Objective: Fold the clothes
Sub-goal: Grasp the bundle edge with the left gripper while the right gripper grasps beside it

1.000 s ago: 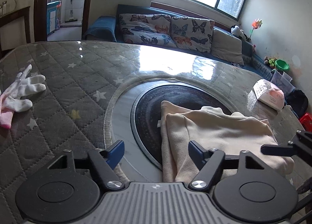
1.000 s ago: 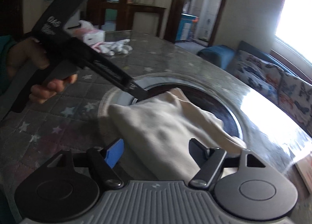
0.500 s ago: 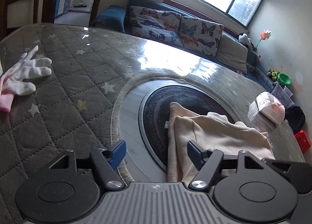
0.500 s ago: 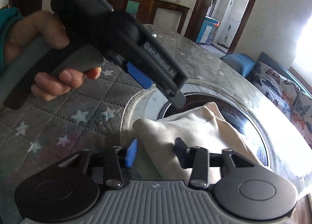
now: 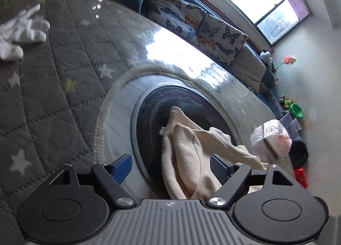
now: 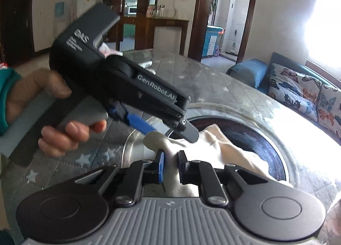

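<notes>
- Cream garment [image 5: 187, 159] lies bunched on the dark round inset [image 5: 153, 113] at the tabletop [image 5: 64, 87] centre, near edge lifted toward both grippers.
- Right gripper [image 6: 170, 165]: fingers narrow, pinched on a fold of the garment [image 6: 215, 149] at its near-left corner.
- Left gripper [image 5: 170, 163]: fingers spread wide, nothing clamped; cloth drapes between them, touching the right finger [image 5: 219, 166]. In the right wrist view it hovers just above the garment.
- Risk: right grip looks like a thin edge bite. A quick pull could slip it out, or drag the whole pile off the inset instead of opening it.
- Risk: the left gripper is close over the right gripper's pinch point. Closing there could grab the same fold, so no spread; fingers could also collide.
- Risk: layers are stacked. A clamp may catch several at once and lock in a crooked fold.
- Left wrist view is motion-blurred, so its exact contact is uncertain.
- Versus 1.0 s ago: right fingers went from wide to pinched on cloth; the left gripper moved up and nearer the right one, its view tilted; the garment's near edge rose off the tabletop.
- White glove [image 5: 21, 29] far left, tissue pack [image 5: 270, 140] right: untouched.
</notes>
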{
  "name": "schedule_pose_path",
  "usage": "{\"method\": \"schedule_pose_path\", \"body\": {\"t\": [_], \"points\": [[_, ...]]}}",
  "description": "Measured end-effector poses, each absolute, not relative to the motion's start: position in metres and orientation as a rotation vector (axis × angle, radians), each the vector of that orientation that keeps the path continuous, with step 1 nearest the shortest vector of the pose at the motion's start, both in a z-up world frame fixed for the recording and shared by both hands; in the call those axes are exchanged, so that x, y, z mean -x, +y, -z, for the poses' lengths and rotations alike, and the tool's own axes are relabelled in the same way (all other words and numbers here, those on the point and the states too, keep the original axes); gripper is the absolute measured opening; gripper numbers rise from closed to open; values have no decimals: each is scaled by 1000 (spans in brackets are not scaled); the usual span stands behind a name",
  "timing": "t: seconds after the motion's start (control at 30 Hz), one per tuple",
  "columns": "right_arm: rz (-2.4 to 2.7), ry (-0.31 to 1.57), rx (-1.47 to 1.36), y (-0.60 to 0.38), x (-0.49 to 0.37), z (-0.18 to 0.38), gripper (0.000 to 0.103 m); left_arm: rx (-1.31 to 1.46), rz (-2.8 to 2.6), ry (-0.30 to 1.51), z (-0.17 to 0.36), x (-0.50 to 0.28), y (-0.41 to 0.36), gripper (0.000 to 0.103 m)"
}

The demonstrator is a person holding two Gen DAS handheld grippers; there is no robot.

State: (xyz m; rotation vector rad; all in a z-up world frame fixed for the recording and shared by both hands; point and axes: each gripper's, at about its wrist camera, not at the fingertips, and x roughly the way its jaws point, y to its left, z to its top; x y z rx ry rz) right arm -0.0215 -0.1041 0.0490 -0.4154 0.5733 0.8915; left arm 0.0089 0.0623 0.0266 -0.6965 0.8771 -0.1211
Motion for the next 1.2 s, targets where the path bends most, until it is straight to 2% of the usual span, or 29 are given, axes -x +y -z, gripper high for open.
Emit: {"method": "schedule_pose_path", "body": {"t": [0.2, 0.43, 0.5, 0.57, 0.6, 0.67, 0.7, 0.73, 0.83, 1.1, 1.2], "points": [[-897, 565, 370, -116, 21, -59, 11, 776, 141, 896, -25, -17, 55, 84], [-903, 548, 357, -124, 24, -64, 10, 837, 172, 911, -20, -21, 46, 77], [-905, 543, 353, -126, 25, -65, 10, 873, 183, 917, -16, -21, 44, 72], [-884, 552, 342, -134, 23, -65, 10, 901, 187, 920, -13, -21, 43, 61], [-874, 556, 336, -138, 22, -64, 10, 913, 186, 921, -11, -21, 43, 59], [-853, 565, 325, -145, 20, -64, 10, 932, 183, 918, -8, -20, 43, 44], [-843, 569, 320, -149, 19, -64, 10, 938, 180, 914, -6, -19, 44, 42], [-833, 574, 314, -153, 18, -64, 10, 939, 178, 907, -6, -18, 44, 34], [-801, 587, 298, -164, 14, -63, 12, 907, 168, 905, -7, -18, 42, 27], [-718, 620, 254, -194, 6, -61, 24, 855, 151, 910, -5, -17, 39, 25], [-656, 644, 224, -212, -1, -58, 34, 844, 147, 907, -6, -17, 38, 25]]}}
